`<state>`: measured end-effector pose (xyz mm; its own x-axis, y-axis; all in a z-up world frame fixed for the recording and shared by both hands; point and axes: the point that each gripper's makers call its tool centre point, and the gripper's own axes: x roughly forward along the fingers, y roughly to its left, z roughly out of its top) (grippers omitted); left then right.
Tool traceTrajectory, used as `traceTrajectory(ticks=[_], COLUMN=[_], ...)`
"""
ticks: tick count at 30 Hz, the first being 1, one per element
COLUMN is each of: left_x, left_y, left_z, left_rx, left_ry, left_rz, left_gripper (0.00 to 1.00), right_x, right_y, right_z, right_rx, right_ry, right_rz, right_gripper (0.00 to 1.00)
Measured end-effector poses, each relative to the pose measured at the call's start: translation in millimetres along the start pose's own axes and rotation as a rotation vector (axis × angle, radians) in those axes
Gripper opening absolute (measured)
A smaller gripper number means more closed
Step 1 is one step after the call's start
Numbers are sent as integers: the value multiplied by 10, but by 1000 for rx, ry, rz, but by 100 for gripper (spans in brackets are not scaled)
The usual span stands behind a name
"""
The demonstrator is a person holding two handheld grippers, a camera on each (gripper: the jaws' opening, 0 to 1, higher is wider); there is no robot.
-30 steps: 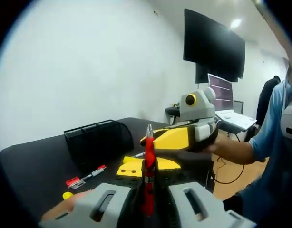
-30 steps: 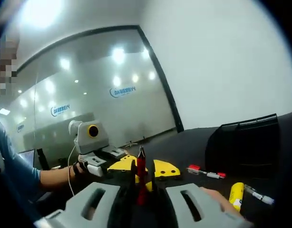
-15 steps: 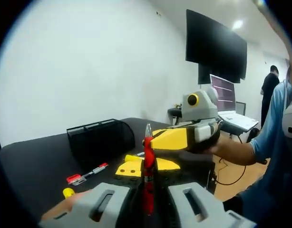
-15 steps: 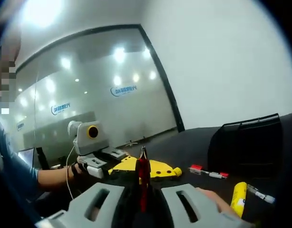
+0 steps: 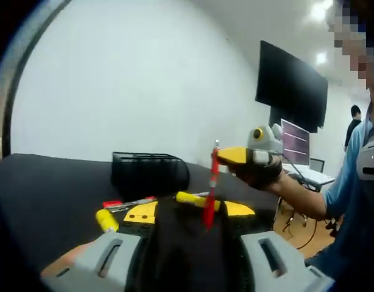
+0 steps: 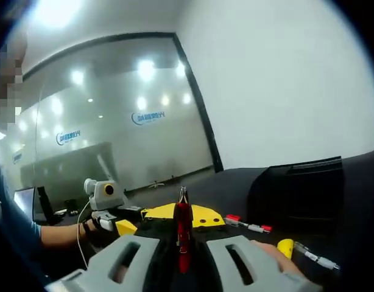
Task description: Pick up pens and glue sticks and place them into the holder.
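One red pen sits clamped in my right gripper jaws, left gripper jaws open and empty, so I'd carry it upright over the black holder before releasing.

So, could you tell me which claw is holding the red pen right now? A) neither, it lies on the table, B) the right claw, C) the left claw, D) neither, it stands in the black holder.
B: in the right gripper view the red pen stands clamped in the right claw, and the left gripper view shows the left claw open and apart from it.
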<state>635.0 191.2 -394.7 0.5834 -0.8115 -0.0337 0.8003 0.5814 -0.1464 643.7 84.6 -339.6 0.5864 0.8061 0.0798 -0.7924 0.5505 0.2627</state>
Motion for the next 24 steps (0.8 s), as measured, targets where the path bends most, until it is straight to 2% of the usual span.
traceTrajectory(ticks=[3,5,9,10,13,15,18,24], left_x=[-60,-83,-50,-45,-48,-36,-20,-18], left_y=[132,258,377,408,484,488,567,597], left_z=[0,12,-77,-117,-215,-277,-403,-450], left_rx=[-13,-2,27,25,9,6,29,19], left_ry=[-23,-29,-1,8,18,19,49,28], left_rz=[35,50,66,65,57,60,90,98], left_gripper=[45,54,83,86,92,92,96,96], right_x=[12,21,29,27,0,-16,-29,-9], right_y=[-82,-130,-261,-286,-325,-357,-404,-468], right_z=[27,45,111,122,158,189,240,352], right_rx=[-3,-6,-23,-29,-37,-43,-52,-72], right_ry=[3,3,2,4,-1,-6,-11,-22], right_rz=[-11,-18,-42,-48,-63,-77,-93,-116], right_gripper=[4,4,4,4,4,4,4,4])
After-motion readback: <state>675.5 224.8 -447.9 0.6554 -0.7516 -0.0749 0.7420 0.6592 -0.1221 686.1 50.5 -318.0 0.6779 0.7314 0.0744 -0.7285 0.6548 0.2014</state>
